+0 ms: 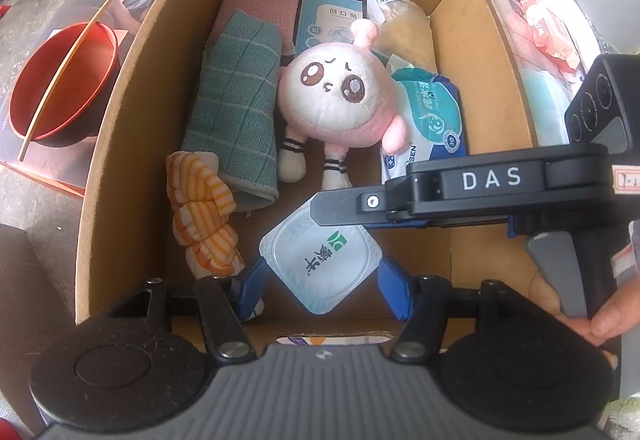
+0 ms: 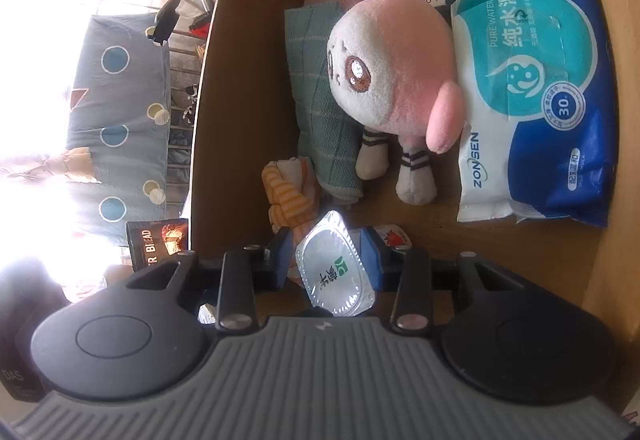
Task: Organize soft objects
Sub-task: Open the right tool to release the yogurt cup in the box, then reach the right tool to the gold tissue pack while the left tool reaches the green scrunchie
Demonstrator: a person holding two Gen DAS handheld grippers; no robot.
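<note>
Jaws of the right gripper stood partly open around a sealed cup, which looked loose between the pads. On the left gripper I saw them wider apart, gripping nothing. Inside the cardboard box the plush toy lay face up at the centre, with the green cloth touching it at nine o'clock, the striped sock at seven and the wipes pack at three.

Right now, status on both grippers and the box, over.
Left gripper straddles sealed cup, grip unclear. Right gripper likewise, contact unclear. Plush toy, green towel, striped socks lie in cardboard box. Wipes pack alongside.
</note>
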